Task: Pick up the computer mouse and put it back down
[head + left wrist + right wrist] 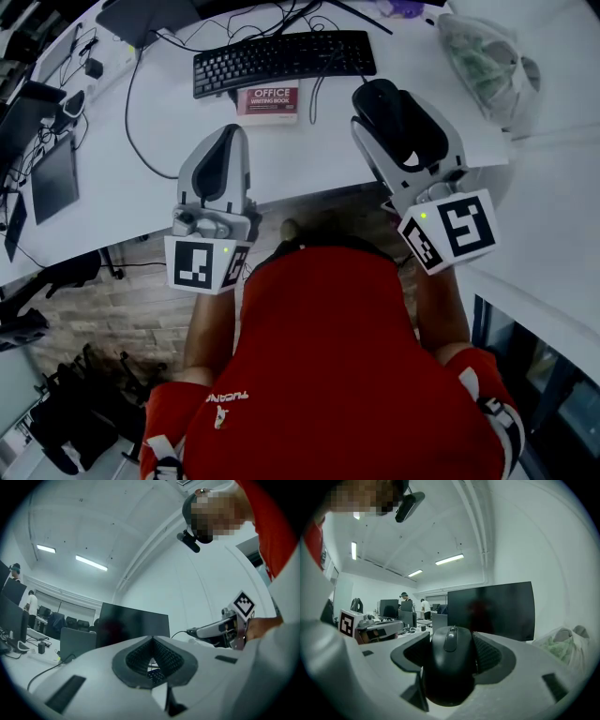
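Observation:
The black computer mouse [377,101] sits between the two jaws of my right gripper [394,111], held up off the white desk [169,112]. In the right gripper view the mouse [451,667] fills the gap, its wheel end pointing away, and the ribbed pads [490,653] press on its sides. My left gripper [225,142] hovers over the desk's front edge to the left, its jaws together with nothing in them. In the left gripper view its pads [164,656] meet at the tip [152,641].
A black keyboard [281,58] lies at the back of the desk with a red and white notebook [269,101] in front of it. A clear plastic bag [483,66] sits at the right, a dark tablet [54,178] and cables at the left. A dark monitor [490,609] stands ahead.

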Demonstrator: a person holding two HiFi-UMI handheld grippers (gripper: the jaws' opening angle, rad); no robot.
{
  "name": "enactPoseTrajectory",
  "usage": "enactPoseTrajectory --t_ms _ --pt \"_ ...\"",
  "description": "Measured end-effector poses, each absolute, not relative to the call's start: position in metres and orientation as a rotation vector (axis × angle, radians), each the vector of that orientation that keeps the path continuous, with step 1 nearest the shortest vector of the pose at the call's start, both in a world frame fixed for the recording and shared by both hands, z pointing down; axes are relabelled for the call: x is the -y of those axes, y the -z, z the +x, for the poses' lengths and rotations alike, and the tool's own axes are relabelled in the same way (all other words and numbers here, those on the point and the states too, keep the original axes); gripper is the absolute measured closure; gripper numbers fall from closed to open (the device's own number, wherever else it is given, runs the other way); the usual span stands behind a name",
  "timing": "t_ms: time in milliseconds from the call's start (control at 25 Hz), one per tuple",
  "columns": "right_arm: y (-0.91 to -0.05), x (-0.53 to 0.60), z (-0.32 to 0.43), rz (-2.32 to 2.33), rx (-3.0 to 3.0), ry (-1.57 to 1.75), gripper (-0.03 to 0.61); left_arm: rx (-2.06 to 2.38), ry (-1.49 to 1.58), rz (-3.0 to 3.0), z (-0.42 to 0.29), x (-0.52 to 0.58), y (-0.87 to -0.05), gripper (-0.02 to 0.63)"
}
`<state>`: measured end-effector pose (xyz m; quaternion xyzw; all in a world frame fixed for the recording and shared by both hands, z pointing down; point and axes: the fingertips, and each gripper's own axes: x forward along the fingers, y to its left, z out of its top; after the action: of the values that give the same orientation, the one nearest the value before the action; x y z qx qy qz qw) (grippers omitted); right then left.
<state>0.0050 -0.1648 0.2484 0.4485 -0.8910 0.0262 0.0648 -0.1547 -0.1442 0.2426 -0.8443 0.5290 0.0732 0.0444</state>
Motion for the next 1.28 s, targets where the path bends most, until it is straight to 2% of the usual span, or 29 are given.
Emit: enactPoseTrajectory --t_ms 1280 --pt "-0.460 0.210 0.029 1.263 2.330 -0.404 0.287 -1.674 -0.087 -2.638 -0.141 0.152 -0.287 0.603"
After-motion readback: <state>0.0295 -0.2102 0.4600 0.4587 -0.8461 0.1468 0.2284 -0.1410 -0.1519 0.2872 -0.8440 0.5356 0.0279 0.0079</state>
